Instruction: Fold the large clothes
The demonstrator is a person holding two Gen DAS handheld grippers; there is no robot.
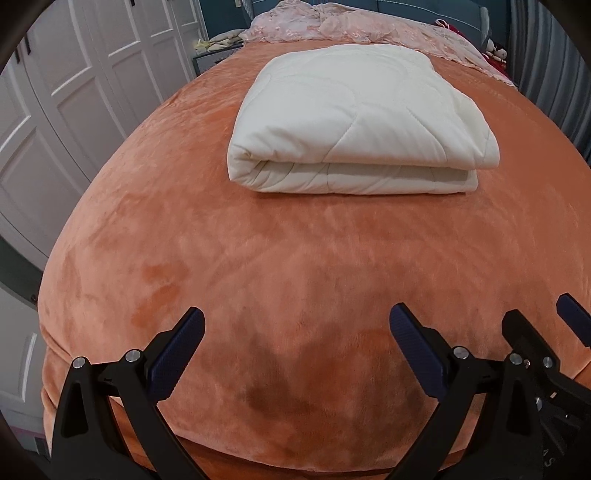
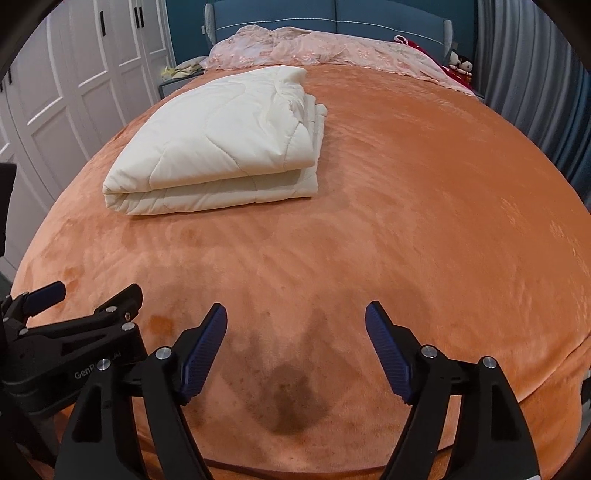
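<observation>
A cream quilted blanket [image 1: 354, 118] lies folded into a thick rectangular bundle on the orange plush bed cover [image 1: 258, 258]. In the right wrist view the blanket [image 2: 221, 144] sits left of centre on the bed cover [image 2: 406, 203]. My left gripper [image 1: 297, 328] is open and empty, hovering over the foot end of the bed, well short of the blanket. My right gripper [image 2: 295, 325] is open and empty, also over the foot end. The right gripper [image 1: 546, 321] shows at the right edge of the left wrist view, and the left gripper [image 2: 92, 299] at the left edge of the right wrist view.
A crumpled pink lace cloth [image 2: 314, 48] lies across the head of the bed under a blue headboard [image 2: 332, 14]. White wardrobe doors [image 1: 55, 110] stand along the left. Grey curtains [image 2: 535, 74] hang at the right. A bedside table [image 2: 177, 79] with small items stands far left.
</observation>
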